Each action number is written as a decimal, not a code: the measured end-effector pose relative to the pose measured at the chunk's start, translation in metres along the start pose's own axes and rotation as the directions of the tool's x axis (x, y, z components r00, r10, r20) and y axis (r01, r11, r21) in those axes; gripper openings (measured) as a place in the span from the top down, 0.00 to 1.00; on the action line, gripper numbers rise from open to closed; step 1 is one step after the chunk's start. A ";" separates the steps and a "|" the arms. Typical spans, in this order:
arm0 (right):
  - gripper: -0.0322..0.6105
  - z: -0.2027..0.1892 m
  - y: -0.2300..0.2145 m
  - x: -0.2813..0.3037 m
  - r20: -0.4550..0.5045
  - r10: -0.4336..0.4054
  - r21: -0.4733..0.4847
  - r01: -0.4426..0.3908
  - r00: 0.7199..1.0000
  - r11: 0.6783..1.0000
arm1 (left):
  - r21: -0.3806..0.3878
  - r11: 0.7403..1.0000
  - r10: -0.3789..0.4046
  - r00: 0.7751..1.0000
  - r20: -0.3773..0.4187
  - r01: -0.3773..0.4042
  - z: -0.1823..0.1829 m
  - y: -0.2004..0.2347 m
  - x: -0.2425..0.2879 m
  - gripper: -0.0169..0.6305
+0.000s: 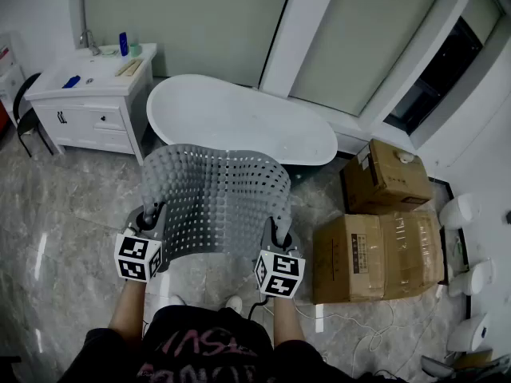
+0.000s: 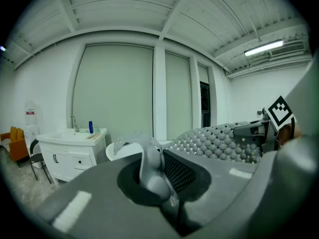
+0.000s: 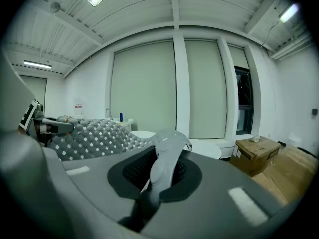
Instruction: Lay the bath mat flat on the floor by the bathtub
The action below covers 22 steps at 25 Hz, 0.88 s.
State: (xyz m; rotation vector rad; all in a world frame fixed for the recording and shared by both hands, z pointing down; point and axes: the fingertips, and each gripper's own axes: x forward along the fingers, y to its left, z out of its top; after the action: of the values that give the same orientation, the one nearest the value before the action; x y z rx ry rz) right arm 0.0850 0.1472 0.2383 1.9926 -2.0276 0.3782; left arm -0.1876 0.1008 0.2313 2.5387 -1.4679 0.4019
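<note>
Far left there's a white vanity cabinet with a sink on top (image 1: 92, 94) and a small blue bottle (image 1: 124, 43) standing at the back of it, by the tap. Moving in from there, the left gripper (image 1: 149, 214) is clamped down tight on the near left corner of the grey rubber bath mat full of little holes (image 1: 214, 198). In the left gripper view you can see the jaws squeezed together on a folded bit of the mat's edge (image 2: 152, 168), with the rest of the mat (image 2: 219, 141) running off to the right. The mat isn't on the floor at all: it's hanging in the air between the two grippers in front of the person, bulging upward and arching away from them, over the glossy grey marble floor (image 1: 64, 214). Its far edge lines up with the near rim of the white oval freestanding bathtub (image 1: 239, 122) right behind it. The right gripper (image 1: 277, 228) is doing the same thing on the near right corner, jaws pinched nearly closed with the thin mat edge (image 3: 164, 163) caught between them, and the mat (image 3: 94, 138) stretches off to the left there. Past that, on the right, brown cardboard boxes (image 1: 375, 254) sit on the floor next to the tub's end.
</note>
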 end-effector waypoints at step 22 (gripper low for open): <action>0.87 -0.007 0.014 -0.011 0.009 -0.006 0.003 0.006 1.000 1.000 | -0.011 1.000 -0.006 1.000 0.010 0.006 -0.008 0.004 -0.014 0.94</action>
State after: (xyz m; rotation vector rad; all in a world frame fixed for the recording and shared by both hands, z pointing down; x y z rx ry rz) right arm 0.0711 0.1602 0.2403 2.0050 -2.0275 0.3711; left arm -0.1989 0.1122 0.2344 2.5391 -1.4615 0.3800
